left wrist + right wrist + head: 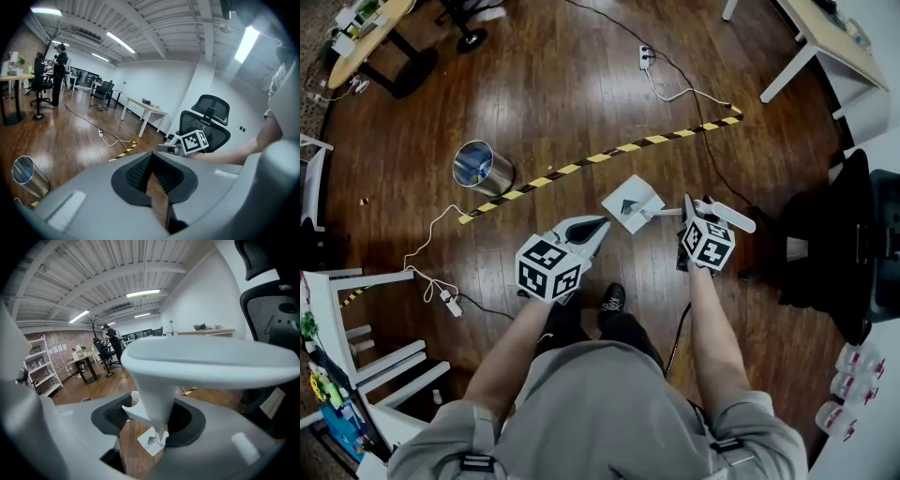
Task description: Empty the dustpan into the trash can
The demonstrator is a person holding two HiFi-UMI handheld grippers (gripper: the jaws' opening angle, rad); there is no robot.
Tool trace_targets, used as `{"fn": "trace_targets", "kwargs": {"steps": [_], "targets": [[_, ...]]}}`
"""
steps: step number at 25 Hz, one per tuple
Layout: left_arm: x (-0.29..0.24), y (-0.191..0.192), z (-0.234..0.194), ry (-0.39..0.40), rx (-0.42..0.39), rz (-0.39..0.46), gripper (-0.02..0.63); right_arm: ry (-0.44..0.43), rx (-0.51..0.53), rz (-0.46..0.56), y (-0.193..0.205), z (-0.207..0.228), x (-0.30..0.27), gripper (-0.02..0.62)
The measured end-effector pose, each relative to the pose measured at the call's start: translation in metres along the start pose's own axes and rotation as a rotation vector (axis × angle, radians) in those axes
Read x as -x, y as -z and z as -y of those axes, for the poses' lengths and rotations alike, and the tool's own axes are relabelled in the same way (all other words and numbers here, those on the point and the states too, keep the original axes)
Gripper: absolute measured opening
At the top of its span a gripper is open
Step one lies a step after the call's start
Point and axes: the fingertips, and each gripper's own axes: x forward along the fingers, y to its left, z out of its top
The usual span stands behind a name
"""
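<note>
A white dustpan (633, 203) with a dark logo hangs over the wooden floor in front of me. Its long white handle (727, 216) runs right, through my right gripper (686, 208). In the right gripper view the handle (206, 362) fills the top and its stem drops between the pads to the pan (152, 441); that gripper (150, 420) is shut on it. My left gripper (598, 228) is just left of the pan, shut and holding nothing; its tips (151, 161) meet. A shiny metal trash can (481, 167) stands further left, also in the left gripper view (28, 176).
Yellow-black tape (600, 157) crosses the floor between can and dustpan. Cables and power strips (646, 56) (450, 302) lie on the floor. A black office chair (834, 244) stands at right, a white chair (366, 319) at left, a table (825, 42) at the back right.
</note>
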Motion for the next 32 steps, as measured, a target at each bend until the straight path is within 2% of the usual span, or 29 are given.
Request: {"fn": "trace_targets", "kwargs": {"steps": [5, 9, 16, 22, 27, 32], "targets": [[0.035, -0.007, -0.025, -0.08, 0.004, 0.046, 0.005, -0.05, 0.038, 0.022, -0.02, -0.03, 0.001, 0.201], [0.074, -0.001, -0.05, -0.141, 0.029, 0.075, 0.005, -0.12, 0.083, 0.045, -0.042, -0.078, 0.001, 0.201], [0.15, 0.003, -0.094, -0.205, 0.034, 0.113, 0.005, -0.283, 0.168, 0.127, -0.093, -0.207, 0.014, 0.202], [0.228, -0.02, -0.162, -0.29, 0.004, 0.187, 0.005, -0.433, 0.242, 0.258, -0.157, -0.34, 0.042, 0.202], [0.282, -0.018, -0.203, -0.321, -0.005, 0.194, 0.005, -0.504, 0.258, 0.363, -0.211, -0.429, 0.068, 0.202], [0.323, -0.027, -0.237, -0.355, -0.004, 0.233, 0.005, -0.566, 0.278, 0.466, -0.276, -0.52, 0.061, 0.202]]}}
